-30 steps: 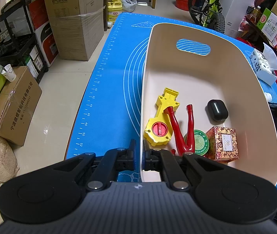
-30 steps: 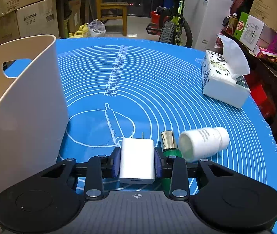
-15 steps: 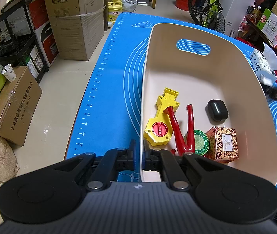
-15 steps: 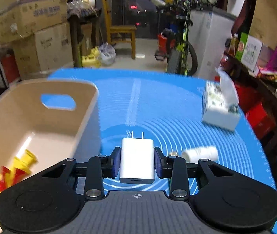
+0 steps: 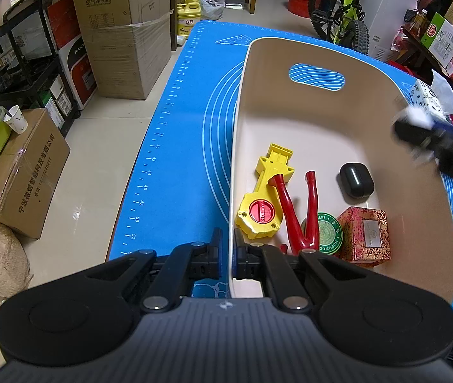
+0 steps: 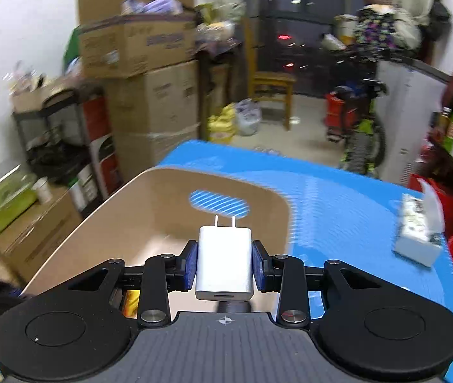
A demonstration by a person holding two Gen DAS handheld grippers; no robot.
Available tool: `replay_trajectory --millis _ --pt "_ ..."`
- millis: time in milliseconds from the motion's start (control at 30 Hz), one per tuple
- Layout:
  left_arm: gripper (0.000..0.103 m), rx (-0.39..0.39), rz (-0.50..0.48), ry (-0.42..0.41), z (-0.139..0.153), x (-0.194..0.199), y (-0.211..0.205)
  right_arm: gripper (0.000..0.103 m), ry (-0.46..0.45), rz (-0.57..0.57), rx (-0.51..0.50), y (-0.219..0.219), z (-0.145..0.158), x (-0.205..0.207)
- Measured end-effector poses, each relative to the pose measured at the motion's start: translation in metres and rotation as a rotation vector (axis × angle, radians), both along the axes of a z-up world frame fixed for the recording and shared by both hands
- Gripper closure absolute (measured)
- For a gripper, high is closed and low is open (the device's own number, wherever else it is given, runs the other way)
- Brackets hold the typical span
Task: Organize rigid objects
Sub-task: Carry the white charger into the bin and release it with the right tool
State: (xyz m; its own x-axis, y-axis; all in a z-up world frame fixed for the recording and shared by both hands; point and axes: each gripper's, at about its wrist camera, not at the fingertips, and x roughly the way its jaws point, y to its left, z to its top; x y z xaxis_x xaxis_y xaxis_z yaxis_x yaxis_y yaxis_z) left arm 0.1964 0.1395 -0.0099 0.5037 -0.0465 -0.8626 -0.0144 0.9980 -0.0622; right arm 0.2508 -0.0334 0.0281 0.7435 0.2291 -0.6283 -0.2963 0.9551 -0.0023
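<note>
A cream basket (image 5: pixel 322 121) stands on the blue mat (image 5: pixel 175 146). My left gripper (image 5: pixel 230 257) is shut on the basket's near left wall. Inside lie a yellow toy (image 5: pixel 264 198), a red forked piece (image 5: pixel 293 214), a green tin (image 5: pixel 328 231), a patterned red box (image 5: pixel 365 234) and a black case (image 5: pixel 355 180). My right gripper (image 6: pixel 225 263) is shut on a white plug adapter (image 6: pixel 224 265), prongs pointing forward, held above the basket (image 6: pixel 162 210). In the left wrist view the right gripper (image 5: pixel 418 127) shows blurred over the basket's right rim.
A tissue pack (image 6: pixel 418 239) lies on the mat's right side, also seen as the tissue pack (image 5: pixel 430 102) beyond the basket. Cardboard boxes (image 5: pixel 124 25), a black shelf (image 5: pixel 22 63) and a bicycle (image 5: pixel 341 9) stand on the floor around the table.
My right gripper rose and swung left with the adapter, from beside the basket to above it. The white bottle and green bottle left its view. The left gripper stayed put.
</note>
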Motion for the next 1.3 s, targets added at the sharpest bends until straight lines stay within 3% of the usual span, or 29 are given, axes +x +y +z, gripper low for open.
replay_trajectory --millis 533,733,800,1000,1300 --pt "0.094 0.002 0.000 0.000 0.000 0.000 0.000 0.061 0.256 0.128 -0.154 0.056 -0.058 -0.007" --pt "0.094 0.000 0.000 0.001 0.000 0.001 0.001 0.060 0.275 0.122 -0.141 0.051 -0.058 -0.007" --pt "0.094 0.001 0.000 0.000 0.000 0.000 0.002 0.050 0.263 0.123 -0.135 0.050 -0.055 -0.008" --pt "0.094 0.000 0.000 0.001 0.001 0.000 0.002 0.043 0.236 0.129 -0.110 0.047 -0.044 -0.010" --pt "0.094 -0.002 -0.001 0.001 0.002 0.000 0.003 0.042 0.147 -0.035 0.019 -0.005 -0.014 -0.005"
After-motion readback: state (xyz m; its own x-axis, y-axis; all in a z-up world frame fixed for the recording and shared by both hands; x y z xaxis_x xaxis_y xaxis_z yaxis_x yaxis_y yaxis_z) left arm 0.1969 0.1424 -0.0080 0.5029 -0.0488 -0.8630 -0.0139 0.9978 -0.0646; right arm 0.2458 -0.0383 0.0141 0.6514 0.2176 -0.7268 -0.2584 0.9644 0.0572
